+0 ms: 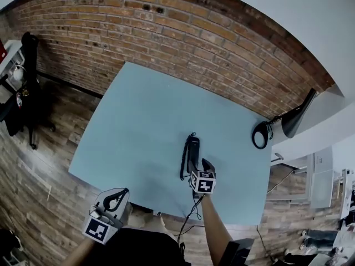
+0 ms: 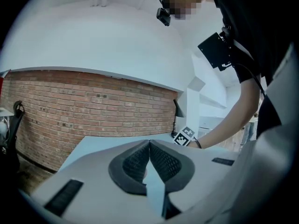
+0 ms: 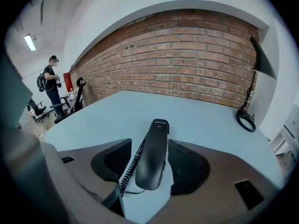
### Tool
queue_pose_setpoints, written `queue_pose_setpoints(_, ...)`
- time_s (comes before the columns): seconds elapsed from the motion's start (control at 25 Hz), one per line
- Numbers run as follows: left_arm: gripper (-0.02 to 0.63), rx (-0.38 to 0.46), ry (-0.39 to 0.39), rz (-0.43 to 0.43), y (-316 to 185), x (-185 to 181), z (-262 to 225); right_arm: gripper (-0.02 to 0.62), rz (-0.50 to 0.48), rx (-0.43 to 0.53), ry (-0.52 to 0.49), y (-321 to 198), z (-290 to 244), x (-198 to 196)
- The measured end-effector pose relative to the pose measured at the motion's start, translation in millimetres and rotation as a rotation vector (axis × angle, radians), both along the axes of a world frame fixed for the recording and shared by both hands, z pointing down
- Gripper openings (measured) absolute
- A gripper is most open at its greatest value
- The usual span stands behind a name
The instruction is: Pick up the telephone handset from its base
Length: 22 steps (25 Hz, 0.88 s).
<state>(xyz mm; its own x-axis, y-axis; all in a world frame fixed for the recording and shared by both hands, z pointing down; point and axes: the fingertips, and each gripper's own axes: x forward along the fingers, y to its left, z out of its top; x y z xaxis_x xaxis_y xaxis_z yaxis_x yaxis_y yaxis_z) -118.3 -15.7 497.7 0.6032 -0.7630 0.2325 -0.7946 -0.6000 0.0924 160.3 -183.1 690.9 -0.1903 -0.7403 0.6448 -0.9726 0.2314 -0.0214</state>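
Black telephone handset (image 3: 153, 155) lies lengthwise on the pale blue table (image 1: 138, 110), towards the near edge and in front of the person. It appears seated on its base, though the base is almost wholly hidden beneath it and I cannot make out its outline. Coiled cord (image 3: 133, 161) runs along the handset's left side towards the near edge of the table. Right gripper (image 3: 149, 143): jaws spread wide, one dark pad on each side of the handset's near end, with a visible gap on both sides; neither pad touches it. In the head view this gripper sits low over the near end of the phone, angled down at it. Left gripper (image 2: 149, 143): jaws pressed together, nothing between them, held off the near-left corner of the table and well apart from the phone. A desk lamp (image 1: 294, 121) stands at the far right corner by the brick wall (image 1: 194, 43), clear of the work. Progress, as judged: the approach and straddle look essentially done; the grasp is not yet made and the handset has not left its cradle. What is left: close the right jaws on the handset body, then lift it away. Note that the cord lies close to the left pad and could be caught in the pinch.
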Motion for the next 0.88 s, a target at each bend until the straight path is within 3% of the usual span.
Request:
queue_pose_setpoints(0.32,0.012,-0.004,0.002,-0.053,3.0,-8.2,-1.8,0.304,0.006,-0.095,-0.026,-24.8,31.3,-3.3)
queue_pose_setpoints(0.88,0.012,-0.018,0.001,-0.112,0.9,-14.0,1.4,0.308,0.058,-0.187,-0.018,-42.9,64.2,5.3)
